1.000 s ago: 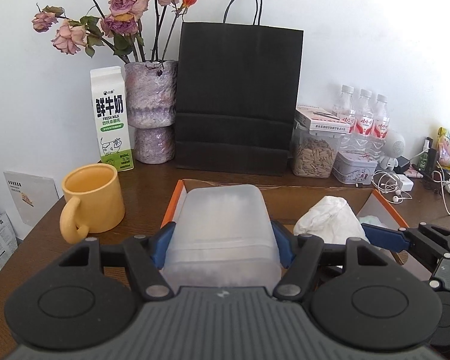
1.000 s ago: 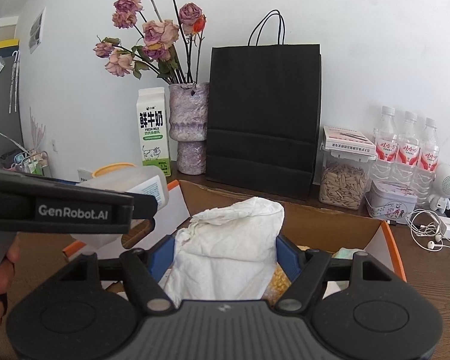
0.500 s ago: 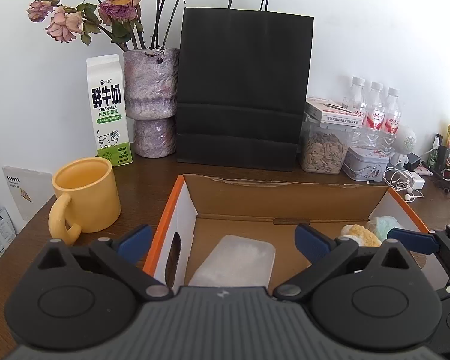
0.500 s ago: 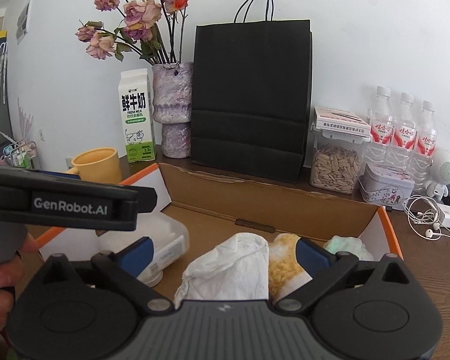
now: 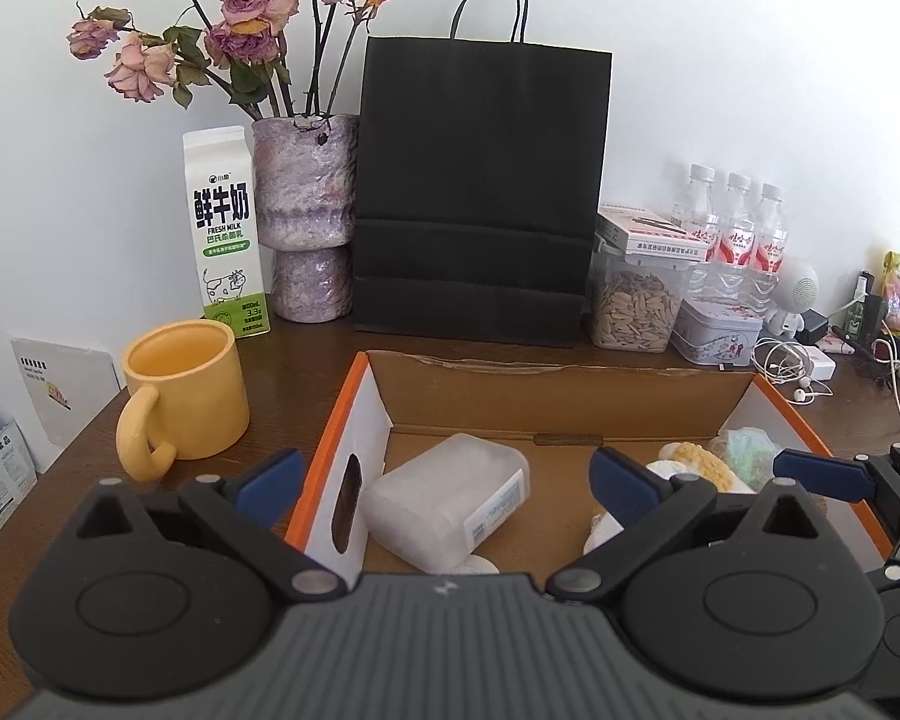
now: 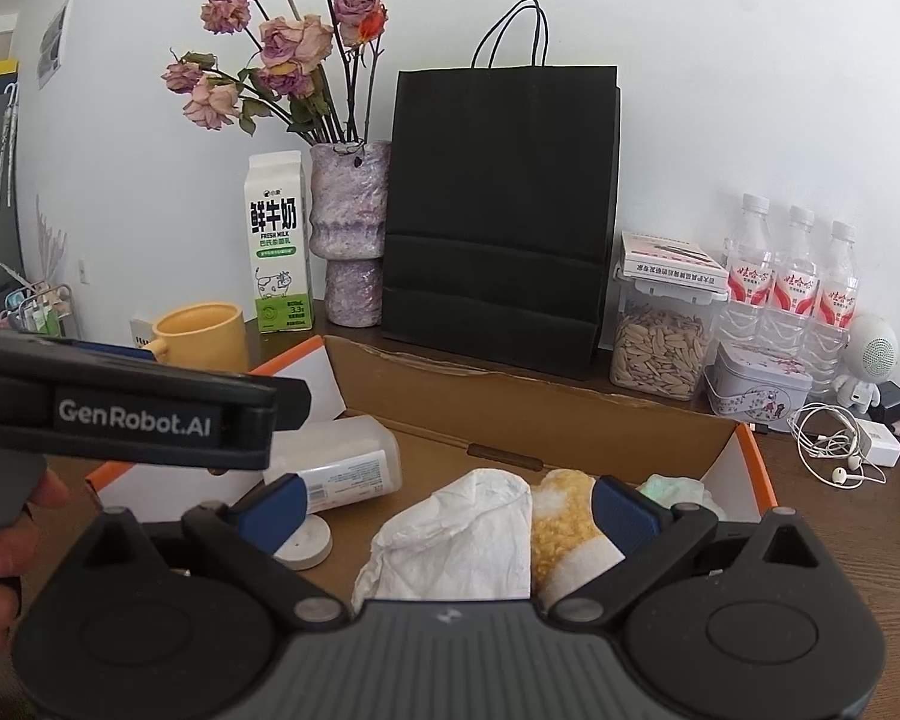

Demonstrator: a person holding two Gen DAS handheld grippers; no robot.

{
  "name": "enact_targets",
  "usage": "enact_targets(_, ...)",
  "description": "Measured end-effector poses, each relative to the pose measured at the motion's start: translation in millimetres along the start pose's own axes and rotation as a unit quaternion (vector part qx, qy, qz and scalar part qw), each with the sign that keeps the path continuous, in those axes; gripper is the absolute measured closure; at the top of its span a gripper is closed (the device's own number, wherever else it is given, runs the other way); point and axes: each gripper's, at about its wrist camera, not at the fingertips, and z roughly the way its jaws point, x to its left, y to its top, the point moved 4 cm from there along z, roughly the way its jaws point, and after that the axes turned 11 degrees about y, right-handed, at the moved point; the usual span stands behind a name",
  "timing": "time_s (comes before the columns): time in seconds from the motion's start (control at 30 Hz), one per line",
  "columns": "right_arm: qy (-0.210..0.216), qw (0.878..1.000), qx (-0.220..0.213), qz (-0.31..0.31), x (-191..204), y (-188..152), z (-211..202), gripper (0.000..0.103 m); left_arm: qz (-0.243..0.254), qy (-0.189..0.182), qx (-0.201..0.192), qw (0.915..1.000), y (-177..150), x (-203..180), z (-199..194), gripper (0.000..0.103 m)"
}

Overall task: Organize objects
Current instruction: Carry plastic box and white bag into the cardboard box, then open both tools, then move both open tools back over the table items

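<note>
An open cardboard box with orange edges sits on the wooden table. A translucent white plastic bottle lies on its side in the box's left part. A white cloth, a yellow sponge and a pale green item lie in its right part. My left gripper is open and empty above the box's left side. My right gripper is open and empty above the cloth and sponge.
A yellow mug stands left of the box. Behind it stand a milk carton, a vase of dried roses, a black paper bag, a seed jar, a tin, water bottles and earphones.
One second ago my left gripper held the bottle and my right held the white cloth. Both opened and dropped them in the box. Both grippers have since pulled back slightly.
</note>
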Motion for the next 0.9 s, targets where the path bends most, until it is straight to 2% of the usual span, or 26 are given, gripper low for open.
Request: enact_targets(0.9, -0.01, 1.0, 0.009, 0.007, 40, -57, -118, 0.001, 0.015, 0.018, 0.031, 0.9993, -60, 21, -112, 0.0)
